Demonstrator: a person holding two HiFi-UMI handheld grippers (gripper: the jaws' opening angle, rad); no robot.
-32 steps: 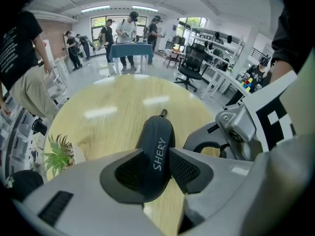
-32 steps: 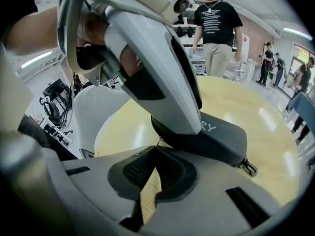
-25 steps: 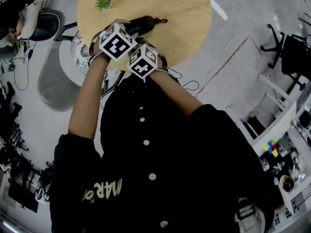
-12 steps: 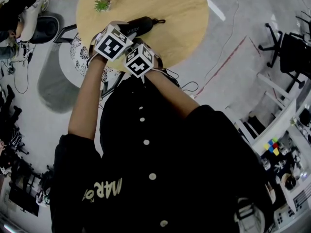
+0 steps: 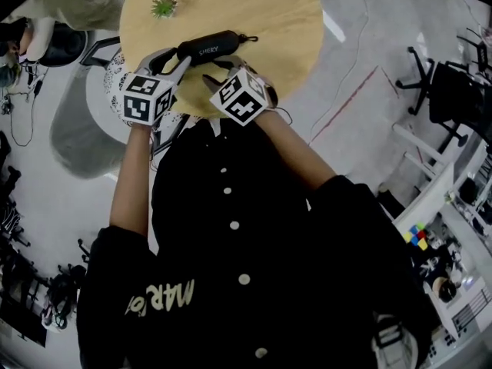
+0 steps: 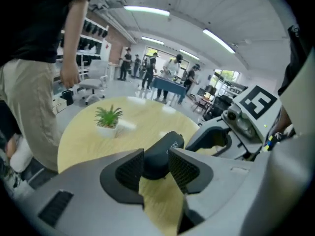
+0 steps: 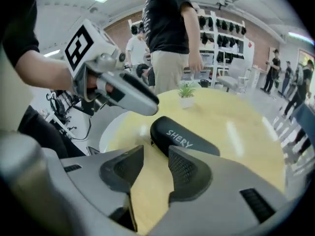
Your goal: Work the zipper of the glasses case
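A black zip-up glasses case point(image 5: 211, 47) printed SHERY lies on the round wooden table point(image 5: 269, 14). My left gripper point(image 5: 175, 58) points at its left end. That end point(image 6: 160, 156) shows in the gap between the open pads. In the right gripper view the left gripper point(image 7: 153, 102) hangs just above the case point(image 7: 184, 139), apart from it. My right gripper point(image 5: 217, 69) hovers at the case's near side. Its jaws point(image 7: 150, 168) have just been opening and nothing is between them. The zipper pull point(image 5: 250, 37) lies at the case's right end.
A small potted plant point(image 5: 163, 6) stands at the table's far left. A person in beige trousers point(image 7: 167, 33) stands beside the table. The table's near edge point(image 5: 200, 112) runs under my hands. An office chair point(image 5: 453, 83) stands to the right.
The two marker cubes have drawn apart. The left gripper has swung out to the left and rolled, uncovering the case's left end. The right gripper has lifted a little.
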